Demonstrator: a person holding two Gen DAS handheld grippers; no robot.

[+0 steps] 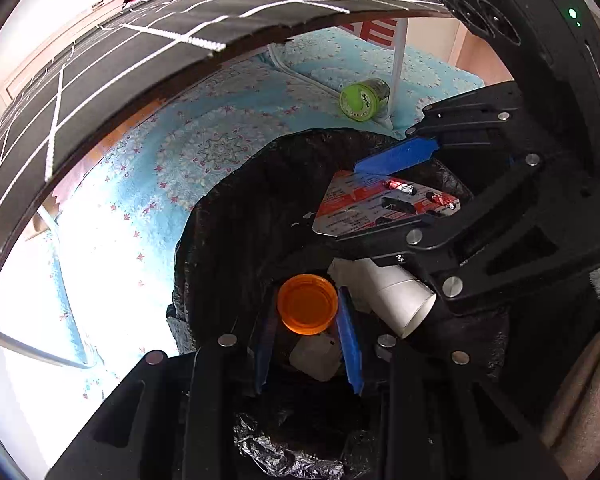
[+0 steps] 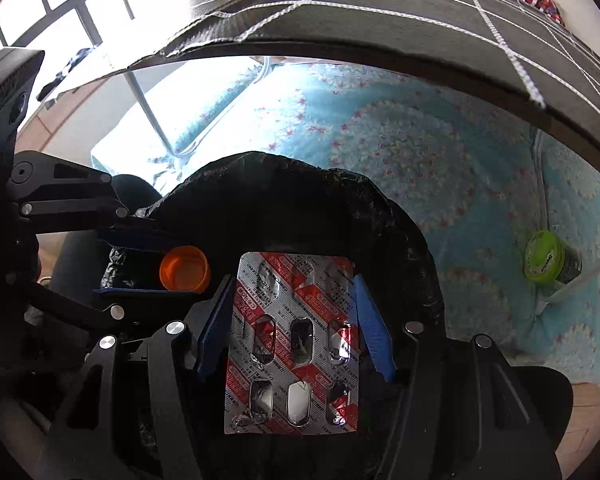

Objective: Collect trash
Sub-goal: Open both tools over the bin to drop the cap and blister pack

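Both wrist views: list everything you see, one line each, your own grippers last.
Orange cap: one, orange, between the left gripper's fingers above the bin.
Blister pack: one, silver and red, between the right gripper's fingers above the bin.
Bin bag: one, black, lining the bin under both grippers.
Paper tube: one, white, inside the bin.
Green-lidded jar: one, on its side on the rug by a white table leg.
Rug: one, light blue, floral, on the floor.
Table top: one, black with white lines, overhead.
Left gripper: shut on the orange cap.
Right gripper: shut on the blister pack.
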